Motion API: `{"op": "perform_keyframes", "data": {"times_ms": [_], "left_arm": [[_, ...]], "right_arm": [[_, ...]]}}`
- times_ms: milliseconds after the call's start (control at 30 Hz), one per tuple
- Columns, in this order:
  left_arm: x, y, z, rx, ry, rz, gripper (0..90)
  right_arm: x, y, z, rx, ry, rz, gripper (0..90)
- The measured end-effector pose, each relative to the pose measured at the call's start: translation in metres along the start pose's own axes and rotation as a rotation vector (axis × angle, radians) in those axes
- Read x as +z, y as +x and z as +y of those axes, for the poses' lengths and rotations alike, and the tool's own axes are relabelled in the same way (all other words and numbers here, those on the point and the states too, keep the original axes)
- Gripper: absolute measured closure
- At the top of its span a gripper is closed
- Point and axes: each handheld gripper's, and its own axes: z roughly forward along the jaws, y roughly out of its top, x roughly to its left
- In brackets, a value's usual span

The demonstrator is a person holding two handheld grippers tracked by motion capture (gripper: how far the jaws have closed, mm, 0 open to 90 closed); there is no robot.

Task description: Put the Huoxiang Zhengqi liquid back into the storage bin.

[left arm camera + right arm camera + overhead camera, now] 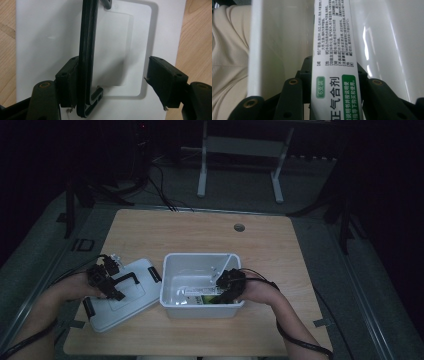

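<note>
High view recorded a wooden table (pixel 280 240) with broad bare surface across its far half and along its right side; a round grommet hole (pixel 239 227) sat near the far edge. The white bin (pixel 200 285) stood open near the front centre, its front rim close to the table's near edge. The white lid (pixel 122 295) lay flat just left of the bin, one corner touching or nearly touching it (contact could not be confirmed), its near corner close to the table's front edge.

The left gripper (pixel 107 280) was over the lid. In the left gripper view its jaws stood apart, released, with the lid's black handle (pixel 87 57) raised on edge against the left-hand jaw and clear room up to the other jaw.

The right gripper (pixel 229 285) was down inside the bin at its front right corner. In the right gripper view the medicine box (pixel 334 62) ran lengthwise between the jaws, which were clenched on it. Its white face carried small Chinese print, a green tab reading "6支装", and large characters including "气合剂".
</note>
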Motion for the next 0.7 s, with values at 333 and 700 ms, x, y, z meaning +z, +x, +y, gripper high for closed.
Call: {"op": "perform_keyframes", "data": {"times_ms": [333, 700], "left_arm": [[0.002, -0.001, 0.000, 0.003, 0.000, 0.004, 30.3], [-0.002, -0.003, 0.002, 0.008, -0.002, 0.012, 30.4]], "right_arm": [[-0.001, 0.000, 0.002, 0.014, 0.004, -0.003, 57.9], [-0.031, 0.007, 0.003, 0.027, -0.135, -0.028, 53.2]]}}
